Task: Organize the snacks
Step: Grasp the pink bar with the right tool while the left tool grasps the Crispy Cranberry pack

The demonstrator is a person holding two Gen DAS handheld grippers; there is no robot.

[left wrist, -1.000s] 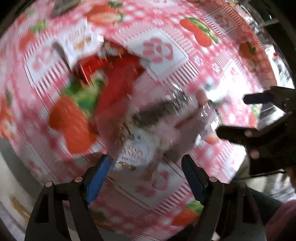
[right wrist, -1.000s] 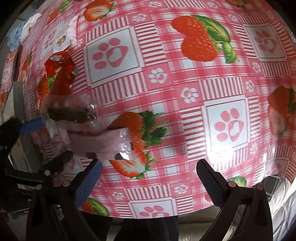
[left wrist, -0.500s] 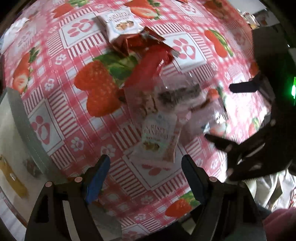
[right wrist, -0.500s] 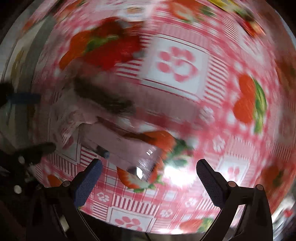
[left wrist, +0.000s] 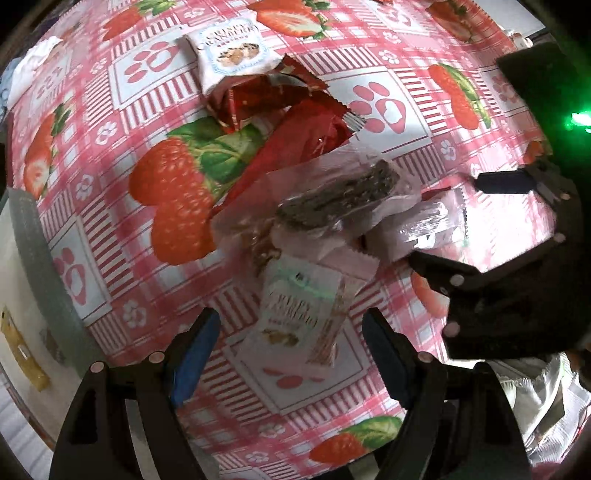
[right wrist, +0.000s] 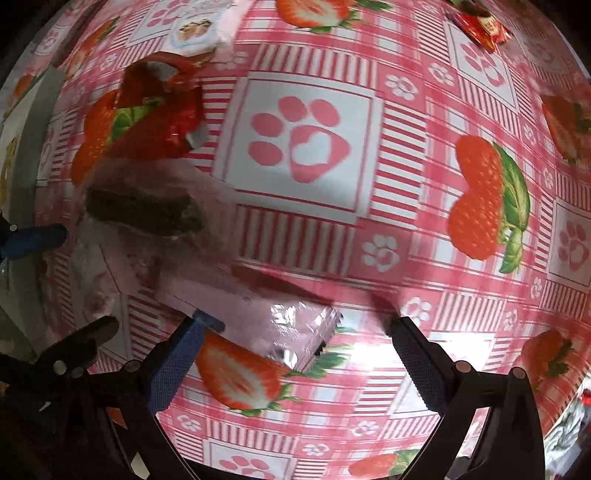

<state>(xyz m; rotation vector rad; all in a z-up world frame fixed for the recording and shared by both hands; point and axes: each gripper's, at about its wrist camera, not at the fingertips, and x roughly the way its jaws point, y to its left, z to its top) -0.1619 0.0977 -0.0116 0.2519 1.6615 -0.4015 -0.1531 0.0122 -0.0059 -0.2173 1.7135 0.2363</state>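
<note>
The left gripper [left wrist: 288,332] hangs spread and empty over the near end of a small heap of snacks: a white cracker packet [left wrist: 295,317], a clear wrapper with a dark bar [left wrist: 340,195], two red packets [left wrist: 295,122]. To the right, the right gripper [right wrist: 306,339] is also spread, above a shiny pink packet [right wrist: 284,314], holding nothing. One red packet [right wrist: 484,26] lies far right, well apart. I judge the gathering partly done; the tidy arranging remains.

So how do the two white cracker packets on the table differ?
The far white packet lies alone at the heap's top edge, half under a red wrapper. The near white packet lies between the open left gripper fingers, its top under a clear bag. Both share the same print.
</note>
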